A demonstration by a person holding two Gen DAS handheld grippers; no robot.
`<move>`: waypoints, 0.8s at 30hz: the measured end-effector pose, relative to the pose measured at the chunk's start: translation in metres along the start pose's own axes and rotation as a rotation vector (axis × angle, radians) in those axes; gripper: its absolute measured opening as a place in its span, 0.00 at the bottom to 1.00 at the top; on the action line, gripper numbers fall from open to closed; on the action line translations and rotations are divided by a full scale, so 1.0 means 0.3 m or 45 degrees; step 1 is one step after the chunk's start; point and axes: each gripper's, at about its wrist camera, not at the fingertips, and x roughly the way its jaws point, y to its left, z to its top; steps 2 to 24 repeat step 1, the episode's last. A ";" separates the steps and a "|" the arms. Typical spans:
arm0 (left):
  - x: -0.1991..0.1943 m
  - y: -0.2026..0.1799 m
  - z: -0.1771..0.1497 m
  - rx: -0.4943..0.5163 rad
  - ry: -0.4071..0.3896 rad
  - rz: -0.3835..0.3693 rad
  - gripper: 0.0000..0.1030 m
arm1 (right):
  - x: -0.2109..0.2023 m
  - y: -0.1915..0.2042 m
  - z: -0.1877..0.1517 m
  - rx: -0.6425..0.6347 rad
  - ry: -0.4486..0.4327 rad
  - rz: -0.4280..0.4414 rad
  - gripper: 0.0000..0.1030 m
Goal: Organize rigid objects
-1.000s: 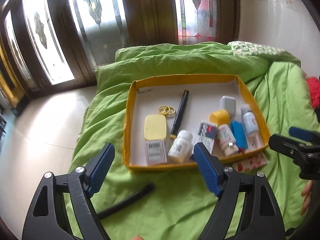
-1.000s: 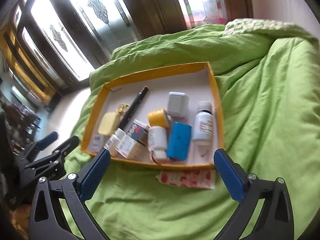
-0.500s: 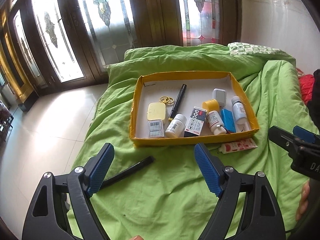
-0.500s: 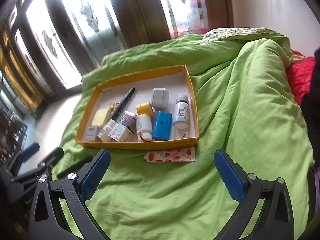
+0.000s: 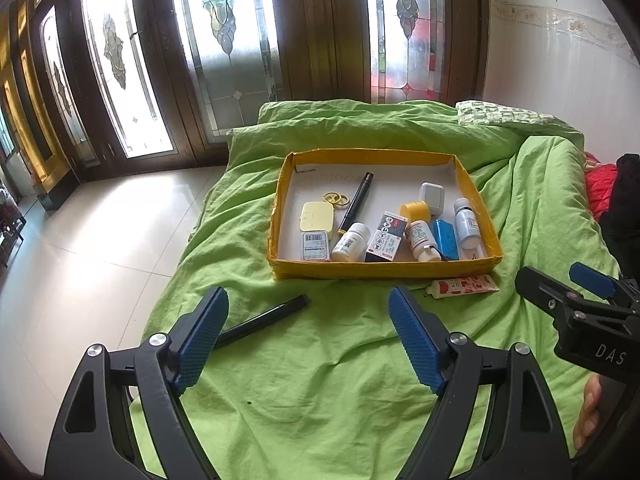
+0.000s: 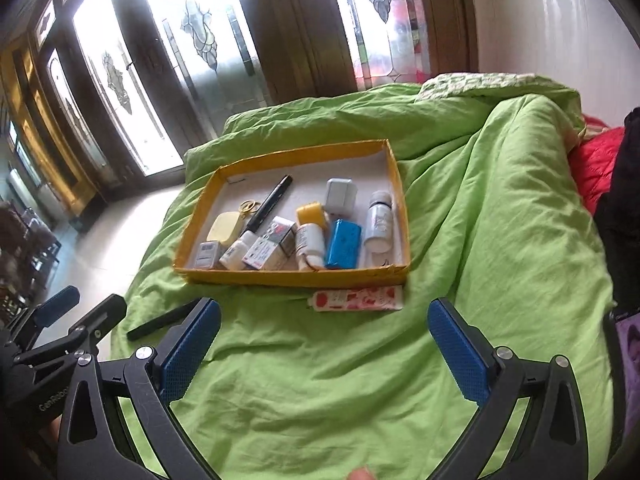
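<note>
A bedroom in a home.
Ahead of the tongs lies a bed under a rumpled green duvet; beyond it stand dark wooden doors with leaded, stained glass panes, with a pale tiled floor to the left.

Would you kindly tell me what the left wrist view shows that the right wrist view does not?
Only the left wrist view shows the left hand-held gripper with both blue pads spread open, empty.

Only the right wrist view shows the right hand-held gripper open likewise, and a purple cloth at the right edge.

Both show the yellow-rimmed cardboard tray of small bottles, the strawberry-print tube before it, and the black pen on the green bedcover.
</note>
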 end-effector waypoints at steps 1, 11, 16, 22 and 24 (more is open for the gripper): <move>-0.001 0.000 0.001 -0.001 0.001 -0.007 0.80 | -0.001 0.001 -0.003 0.001 0.001 -0.003 0.99; -0.001 0.000 0.001 -0.001 0.001 -0.007 0.80 | -0.001 0.001 -0.003 0.001 0.001 -0.003 0.99; -0.001 0.000 0.001 -0.001 0.001 -0.007 0.80 | -0.001 0.001 -0.003 0.001 0.001 -0.003 0.99; -0.001 0.000 0.001 -0.001 0.001 -0.007 0.80 | -0.001 0.001 -0.003 0.001 0.001 -0.003 0.99; -0.001 0.000 0.001 -0.001 0.001 -0.007 0.80 | -0.001 0.001 -0.003 0.001 0.001 -0.003 0.99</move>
